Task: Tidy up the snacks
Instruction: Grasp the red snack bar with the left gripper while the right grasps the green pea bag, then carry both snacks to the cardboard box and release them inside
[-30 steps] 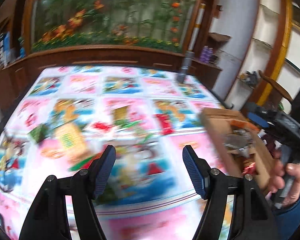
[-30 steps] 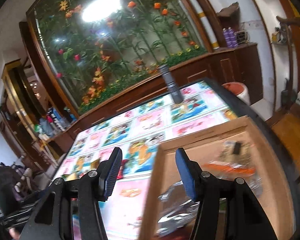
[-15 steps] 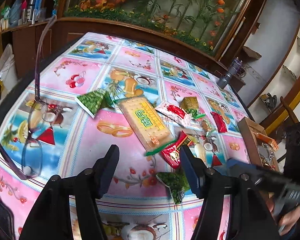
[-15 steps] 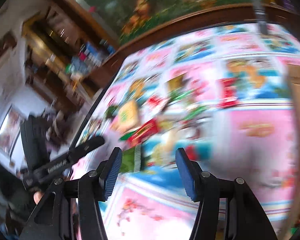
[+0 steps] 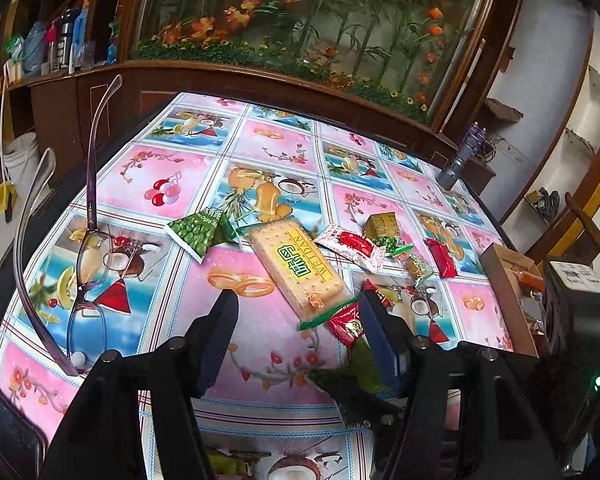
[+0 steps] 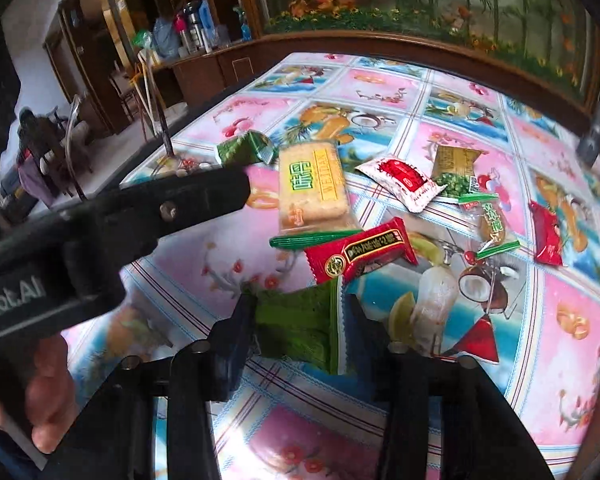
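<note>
Several snack packets lie on the patterned tablecloth (image 5: pixel 172 184). A long cracker pack (image 5: pixel 300 268) lies in the middle, also in the right wrist view (image 6: pixel 314 188). A red packet (image 6: pixel 360 256) lies just in front of it. My right gripper (image 6: pixel 300 316) has its fingers on both sides of a green packet (image 6: pixel 300 330) on the table, touching it. My left gripper (image 5: pixel 296 320) is open and empty, above the table near the cracker pack. A green pea packet (image 5: pixel 198 232) lies at the left. A cardboard box (image 5: pixel 504 276) holding snacks stands at the right.
Eyeglasses (image 5: pixel 88 272) lie on the table's left side. A grey flashlight (image 5: pixel 460 156) stands at the far right corner. More packets (image 6: pixel 546 234) lie toward the right. A wooden cabinet with a flower mural (image 5: pixel 300 20) runs behind the table.
My right gripper swung from over the box to the snack pile and came down around the green packet. My left gripper's view shifted left, then settled over the cracker pack.
</note>
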Demonstrator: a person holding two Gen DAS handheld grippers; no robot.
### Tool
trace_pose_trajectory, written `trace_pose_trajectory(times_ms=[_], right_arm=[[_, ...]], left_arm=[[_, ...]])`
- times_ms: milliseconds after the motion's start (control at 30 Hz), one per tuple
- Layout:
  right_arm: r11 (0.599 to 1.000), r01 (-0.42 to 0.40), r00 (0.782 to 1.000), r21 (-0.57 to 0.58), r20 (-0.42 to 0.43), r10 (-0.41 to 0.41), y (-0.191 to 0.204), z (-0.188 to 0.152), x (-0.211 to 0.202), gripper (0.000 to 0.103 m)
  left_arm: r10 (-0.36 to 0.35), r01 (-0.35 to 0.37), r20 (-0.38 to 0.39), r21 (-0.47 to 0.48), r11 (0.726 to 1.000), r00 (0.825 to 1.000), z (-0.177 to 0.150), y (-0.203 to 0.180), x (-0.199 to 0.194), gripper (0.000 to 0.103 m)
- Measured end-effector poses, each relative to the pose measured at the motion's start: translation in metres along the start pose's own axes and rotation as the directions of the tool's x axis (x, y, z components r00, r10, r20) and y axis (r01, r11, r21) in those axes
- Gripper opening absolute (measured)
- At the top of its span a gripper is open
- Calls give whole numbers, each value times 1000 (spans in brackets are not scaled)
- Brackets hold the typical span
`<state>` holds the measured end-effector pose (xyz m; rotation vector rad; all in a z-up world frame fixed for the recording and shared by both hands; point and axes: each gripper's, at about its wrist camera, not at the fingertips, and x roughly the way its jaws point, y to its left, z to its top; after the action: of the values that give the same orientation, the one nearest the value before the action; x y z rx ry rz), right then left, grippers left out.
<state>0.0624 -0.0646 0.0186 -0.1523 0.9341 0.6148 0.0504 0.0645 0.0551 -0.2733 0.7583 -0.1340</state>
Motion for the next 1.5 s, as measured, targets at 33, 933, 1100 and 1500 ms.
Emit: trace_pose_trajectory(times_ms=[33,933,1100,1500], right_arm=[[1000,-4,1000,-7,5,4,0,0,-1,43],[963,-18,997,268,82,-4,-109,-42,-51,36],[968,-7,997,251,78,-13,-106,-40,-50,36],[980,42,990,196,126,-67,-95,-38,-62,35]], left_arm=[[-2,2,-2,-1,1000,1000,0,0,1,62],[-26,108,-211,389,915,977,-10,-80,91,27],[5,77,-195,413,907,981,-20,-89,88,32],[-21,68,-151,313,947,988,-21,-87,76,17]])
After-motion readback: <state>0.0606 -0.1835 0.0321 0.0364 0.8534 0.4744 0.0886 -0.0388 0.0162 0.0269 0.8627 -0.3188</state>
